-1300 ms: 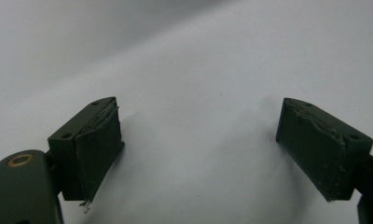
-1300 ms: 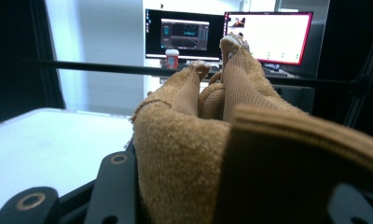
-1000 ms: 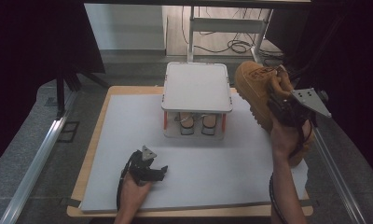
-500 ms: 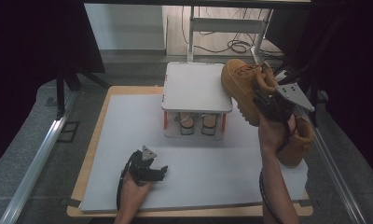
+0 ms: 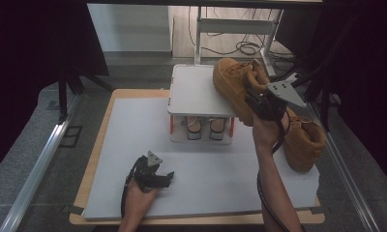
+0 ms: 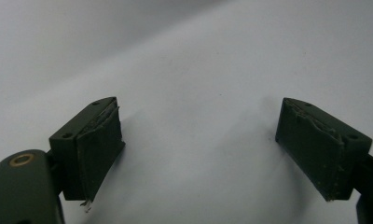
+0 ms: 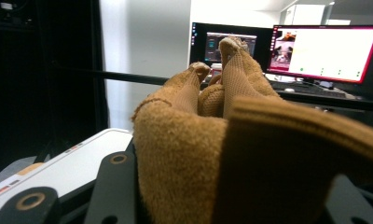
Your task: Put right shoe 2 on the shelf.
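The right gripper (image 5: 257, 99), clenching a boot (image 5: 232, 82), is carrying it leftward over the rack (image 5: 196, 94); the left gripper (image 5: 168, 176) is staying released.

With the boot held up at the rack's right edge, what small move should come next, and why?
Probably carry the boot a little further over the rack's white top, then lower it. The right gripper is clamped on the boot's collar, with the boot partly over the top's right edge. The second boot lies on the mat, and the left gripper rests open there.

Two tan boots (image 5: 237, 87) (image 5: 305, 140), one white rack (image 5: 196, 92), two grippers (image 5: 253, 95) (image 5: 168, 177)
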`<action>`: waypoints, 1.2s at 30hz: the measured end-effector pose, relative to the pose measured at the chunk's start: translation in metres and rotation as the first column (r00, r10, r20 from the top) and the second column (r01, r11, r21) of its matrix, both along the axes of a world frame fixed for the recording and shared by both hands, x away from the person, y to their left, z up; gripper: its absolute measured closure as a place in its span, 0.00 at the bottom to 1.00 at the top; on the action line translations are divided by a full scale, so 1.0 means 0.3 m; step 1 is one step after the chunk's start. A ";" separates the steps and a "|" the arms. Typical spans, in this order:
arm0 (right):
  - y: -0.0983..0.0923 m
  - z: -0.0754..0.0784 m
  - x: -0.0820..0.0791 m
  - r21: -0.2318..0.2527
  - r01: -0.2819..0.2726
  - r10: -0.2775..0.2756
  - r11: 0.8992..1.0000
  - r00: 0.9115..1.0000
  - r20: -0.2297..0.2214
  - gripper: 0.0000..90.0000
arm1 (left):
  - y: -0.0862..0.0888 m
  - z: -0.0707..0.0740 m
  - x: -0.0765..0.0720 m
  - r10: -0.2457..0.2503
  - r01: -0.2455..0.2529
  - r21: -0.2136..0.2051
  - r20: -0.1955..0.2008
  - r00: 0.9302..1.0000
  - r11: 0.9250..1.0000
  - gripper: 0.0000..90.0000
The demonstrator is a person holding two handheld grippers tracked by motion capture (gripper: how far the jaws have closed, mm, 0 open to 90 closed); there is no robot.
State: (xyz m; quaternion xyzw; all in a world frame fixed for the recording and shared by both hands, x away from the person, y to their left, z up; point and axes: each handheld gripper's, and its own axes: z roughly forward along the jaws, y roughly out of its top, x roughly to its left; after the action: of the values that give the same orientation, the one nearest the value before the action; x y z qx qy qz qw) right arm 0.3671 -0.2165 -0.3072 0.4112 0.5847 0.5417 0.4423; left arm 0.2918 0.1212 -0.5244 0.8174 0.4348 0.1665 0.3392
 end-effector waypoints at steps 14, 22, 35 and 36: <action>0.127 -0.020 0.049 0.007 -0.064 0.064 0.998 0.998 -0.017 0.58 | 0.000 0.000 0.000 -0.001 0.001 0.000 0.000 1.000 1.000 0.16; 0.198 -0.024 0.074 0.007 -0.086 0.086 0.996 0.996 -0.019 0.58 | 0.000 0.000 0.000 -0.001 0.001 0.000 0.000 1.000 1.000 0.16; 0.301 -0.034 0.115 0.011 -0.113 0.113 0.994 0.993 -0.028 0.58 | 0.000 0.000 0.000 -0.001 0.001 -0.001 0.001 1.000 1.000 0.16; 0.309 -0.036 0.121 0.016 -0.114 0.114 0.993 0.993 -0.030 0.58 | -0.001 0.000 0.000 -0.001 0.001 -0.002 0.001 1.000 1.000 0.16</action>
State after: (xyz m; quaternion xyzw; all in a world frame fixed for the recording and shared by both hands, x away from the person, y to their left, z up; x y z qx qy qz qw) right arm 0.4035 -0.1238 -0.3180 0.3886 0.6102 0.5638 0.3986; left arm 0.2917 0.1210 -0.5245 0.8173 0.4344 0.1665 0.3401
